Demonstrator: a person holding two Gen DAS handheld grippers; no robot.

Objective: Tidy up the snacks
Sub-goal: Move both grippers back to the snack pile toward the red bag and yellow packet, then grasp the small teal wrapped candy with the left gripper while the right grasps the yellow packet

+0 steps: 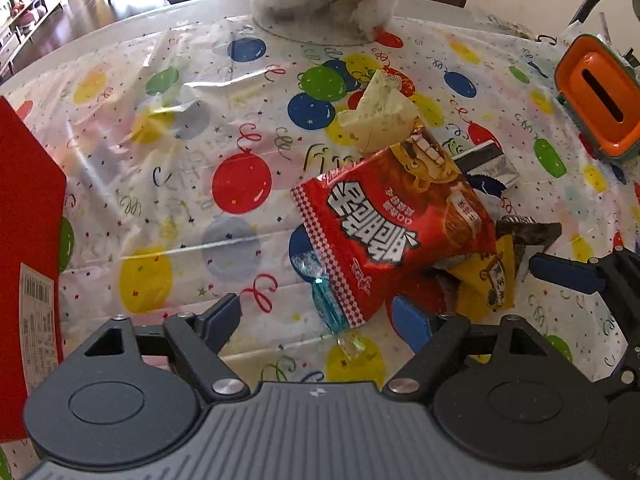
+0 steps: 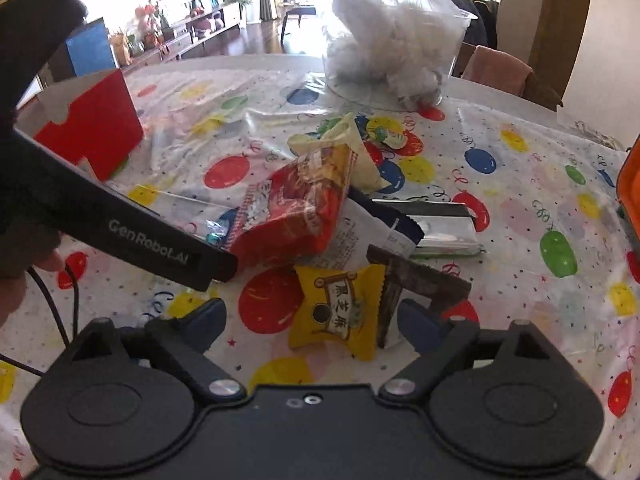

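A pile of snack packets lies on the balloon-print tablecloth [image 1: 168, 184]. My left gripper [image 1: 316, 324] is open, and the lower corner of a red snack bag [image 1: 392, 232] and a clear blue candy [image 1: 324, 304] lie between its fingers without the pads touching them. My right gripper [image 2: 314, 324] is open around a yellow packet [image 2: 336, 316], with a gap on its left side. A dark brown packet [image 2: 416, 280] lies against the right finger. Behind these lie the red snack bag [image 2: 296, 208], a cream packet [image 2: 352, 148] and a silver packet [image 2: 440, 224].
An open red box [image 2: 92, 136] stands at the left. A clear tub [image 2: 392, 48] stuffed with white plastic stands at the back, and an orange container [image 1: 592, 96] at the right. The left gripper's black housing [image 2: 152, 236] crosses the right wrist view.
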